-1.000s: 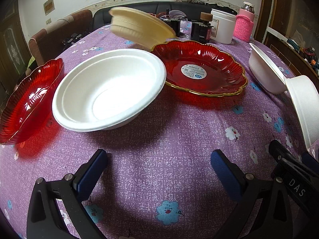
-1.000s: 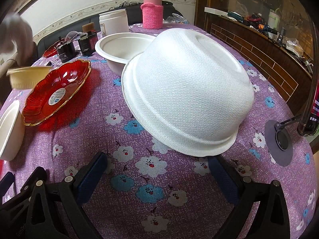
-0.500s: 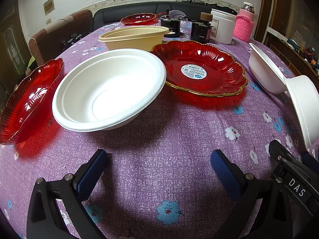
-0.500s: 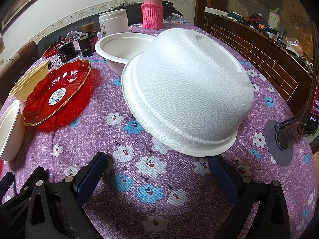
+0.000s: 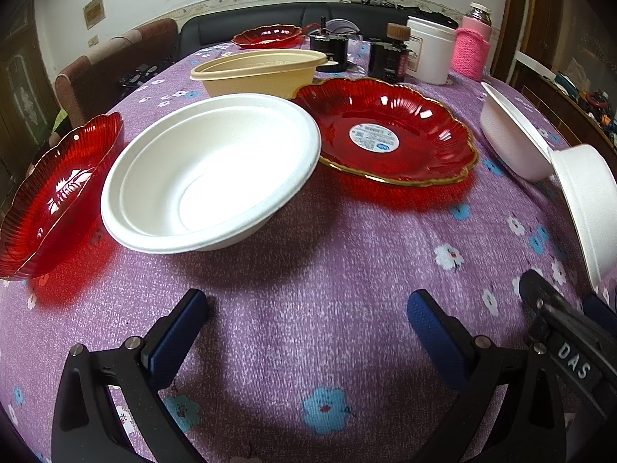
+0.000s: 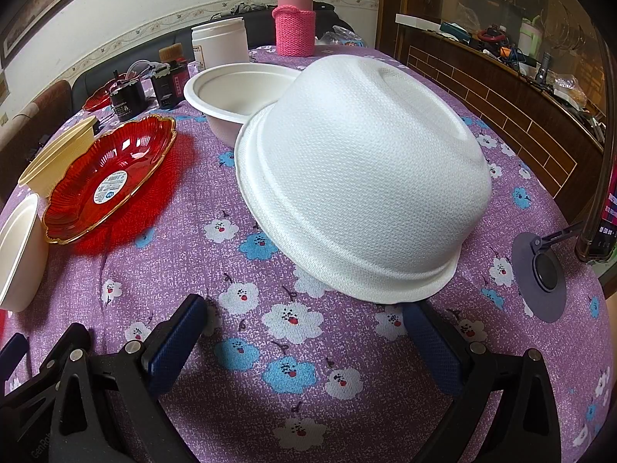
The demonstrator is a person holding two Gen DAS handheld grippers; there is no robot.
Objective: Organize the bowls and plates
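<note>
Purple flowered tablecloth point(image 5: 308, 262) covers the table before a dark sofa point(image 5: 246, 23), both grippers, left gripper point(image 5: 308, 316) and right gripper point(image 6: 304, 320), gaping empty, "DAS" legible near right.

**Yellow bowl now set down**

One second ago a gloved hand held the yellow bowl point(image 5: 262, 75) tilted in the air. Now the hand is gone and the bowl stands upright on the worktop point(image 5: 308, 289), behind the red plate point(image 5: 389, 131).
</note>
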